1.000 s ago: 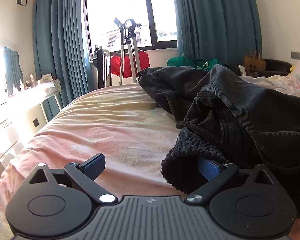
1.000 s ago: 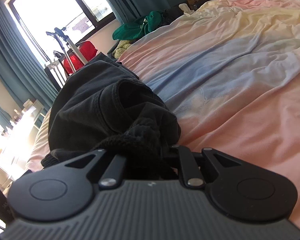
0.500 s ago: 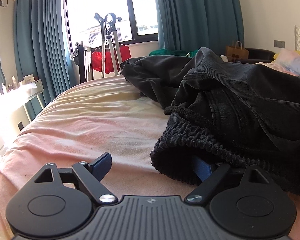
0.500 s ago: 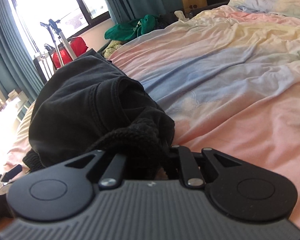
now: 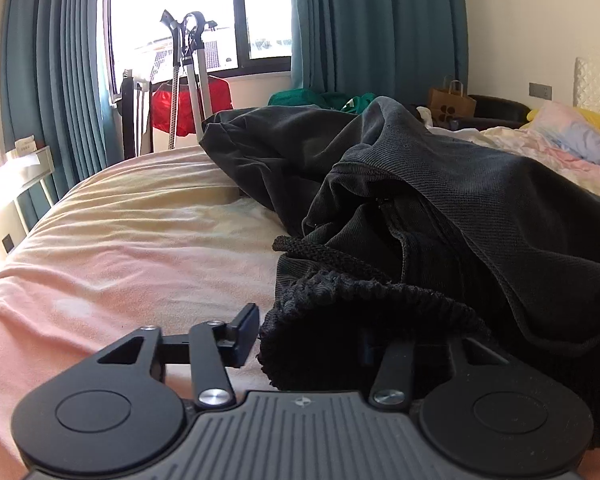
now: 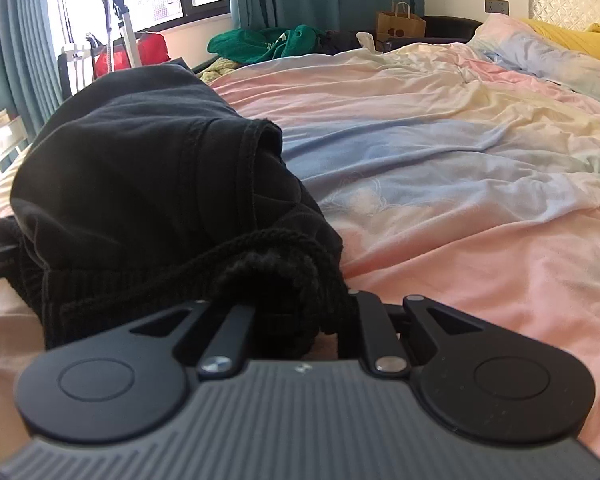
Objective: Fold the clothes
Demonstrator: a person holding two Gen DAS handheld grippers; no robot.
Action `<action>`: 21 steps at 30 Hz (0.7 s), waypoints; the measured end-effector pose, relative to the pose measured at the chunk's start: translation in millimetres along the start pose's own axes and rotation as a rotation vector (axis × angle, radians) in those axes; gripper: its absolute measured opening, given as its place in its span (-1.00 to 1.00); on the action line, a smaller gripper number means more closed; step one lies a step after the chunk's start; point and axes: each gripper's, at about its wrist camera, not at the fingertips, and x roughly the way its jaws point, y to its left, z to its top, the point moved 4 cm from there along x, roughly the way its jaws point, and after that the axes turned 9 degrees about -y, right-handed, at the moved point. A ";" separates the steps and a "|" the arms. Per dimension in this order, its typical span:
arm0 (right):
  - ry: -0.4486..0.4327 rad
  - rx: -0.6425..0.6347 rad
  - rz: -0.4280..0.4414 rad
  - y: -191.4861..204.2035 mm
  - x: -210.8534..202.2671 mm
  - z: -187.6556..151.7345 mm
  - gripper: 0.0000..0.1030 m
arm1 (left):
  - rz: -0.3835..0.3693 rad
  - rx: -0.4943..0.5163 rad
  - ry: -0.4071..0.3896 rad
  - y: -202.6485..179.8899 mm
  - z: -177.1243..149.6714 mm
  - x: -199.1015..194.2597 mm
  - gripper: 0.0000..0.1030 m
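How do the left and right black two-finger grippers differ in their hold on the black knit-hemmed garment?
Left gripper: jaws apart, one blue-padded finger bare beside the black garment, the other under its hem. Right gripper: both fingertips buried in bunched hem, apparently clamped. Both sit at the knit hem.

Across the bottom of both frames we see our left claw (image 5: 306, 340) and right claw (image 6: 296, 312): matte black round-lobed housings, ribbed grey centre plates, silver screws on black linkage arms.

Garment (image 5: 440, 216) on bed (image 5: 148, 240)
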 end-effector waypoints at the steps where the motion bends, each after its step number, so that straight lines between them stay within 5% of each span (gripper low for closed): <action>1: 0.003 0.001 0.006 0.5 -2.4 -1.1 -0.76 | 0.011 -0.015 -0.016 1.3 3.1 -2.2 -0.56; 2: 0.007 0.006 0.015 0.9 -5.0 -1.9 -0.76 | 0.021 -0.031 -0.032 2.7 6.3 -4.4 -0.73; 7: 0.025 0.049 0.120 14.9 -28.3 2.7 -0.77 | -0.011 -0.284 -0.099 38.7 32.8 -25.1 -0.81; 13: 0.017 0.118 0.432 84.1 -81.4 5.1 -0.77 | 0.036 -0.487 -0.142 108.6 71.2 -58.8 -0.83; 21: 0.119 0.229 0.827 239.2 -116.3 -23.3 -0.76 | 0.205 -0.375 -0.172 233.8 126.8 -115.3 -0.83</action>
